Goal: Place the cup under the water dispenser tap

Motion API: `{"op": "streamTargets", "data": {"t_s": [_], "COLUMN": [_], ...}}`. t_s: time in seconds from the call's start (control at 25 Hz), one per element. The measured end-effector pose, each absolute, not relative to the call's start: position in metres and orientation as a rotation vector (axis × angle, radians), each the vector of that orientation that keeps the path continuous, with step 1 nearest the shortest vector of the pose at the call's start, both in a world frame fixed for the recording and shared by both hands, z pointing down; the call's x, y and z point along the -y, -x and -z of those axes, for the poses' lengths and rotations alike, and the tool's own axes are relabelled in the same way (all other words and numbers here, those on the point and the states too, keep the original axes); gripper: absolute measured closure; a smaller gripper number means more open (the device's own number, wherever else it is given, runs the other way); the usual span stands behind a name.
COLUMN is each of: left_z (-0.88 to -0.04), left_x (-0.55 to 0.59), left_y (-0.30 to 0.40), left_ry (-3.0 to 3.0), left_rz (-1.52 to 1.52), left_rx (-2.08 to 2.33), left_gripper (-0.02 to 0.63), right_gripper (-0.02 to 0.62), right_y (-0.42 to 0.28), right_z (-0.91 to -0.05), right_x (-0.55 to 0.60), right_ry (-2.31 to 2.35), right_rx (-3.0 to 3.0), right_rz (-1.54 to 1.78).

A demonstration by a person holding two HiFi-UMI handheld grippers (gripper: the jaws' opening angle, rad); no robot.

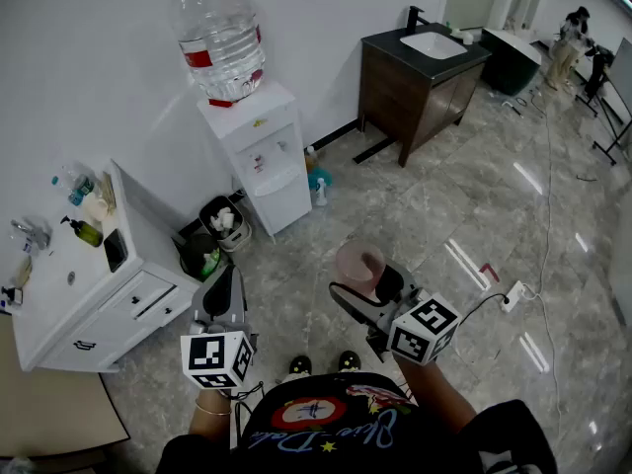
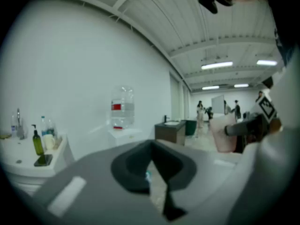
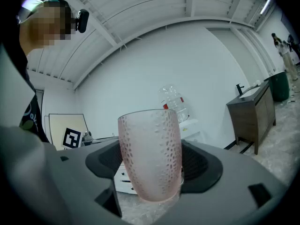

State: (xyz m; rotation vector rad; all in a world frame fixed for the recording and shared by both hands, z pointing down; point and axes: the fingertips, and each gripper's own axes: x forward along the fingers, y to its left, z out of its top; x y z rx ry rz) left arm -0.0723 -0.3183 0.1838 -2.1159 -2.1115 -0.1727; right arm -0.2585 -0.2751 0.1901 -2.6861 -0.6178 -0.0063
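Note:
A pink dimpled cup (image 1: 357,268) stands upright in the air over the floor, with my right gripper (image 1: 365,286) shut on it. In the right gripper view the cup (image 3: 150,153) fills the space between the dark pads (image 3: 202,165). The white water dispenser (image 1: 265,166), with a clear bottle (image 1: 222,38) on top, stands against the wall ahead and a little to the left, well apart from the cup. Its taps (image 1: 259,162) have nothing under them. My left gripper (image 1: 223,286) hangs shut and empty left of the cup; its view shows the dispenser bottle (image 2: 123,108) far off.
A white cabinet (image 1: 89,299) with bottles on top stands at the left. A bin (image 1: 225,225) sits beside the dispenser, and a spray bottle (image 1: 321,192) on its other side. A dark sink vanity (image 1: 420,77) is at the back right. A power strip (image 1: 512,296) lies on the floor.

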Motion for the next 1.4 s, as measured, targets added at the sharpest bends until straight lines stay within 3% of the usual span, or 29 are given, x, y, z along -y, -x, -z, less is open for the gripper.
{"op": "streamTargets", "data": {"t_s": [0.6, 1.0, 1.4], "left_z": [-0.216, -0.249, -0.355], "left_x": [0.266, 0.162, 0.024], "left_y": [0.139, 0.020, -0.109], "left_ry": [2.032, 2.165, 2.154], "left_rz": [0.122, 0.229, 0.539], "left_rx": [2.130, 2.035, 1.890], "left_gripper": [0.604, 0.604, 0.604], "right_gripper": [0.238, 0.238, 0.238], "right_y": [0.309, 0.158, -0.008], "right_z": [-0.223, -0.259, -0.410], "right_x": [0.213, 0.102, -0.066], "right_ry": [2.681, 2.741, 2.769], "right_rx": [0.629, 0.404, 0.498], "right_rz": [0.047, 0.108, 0.370]}}
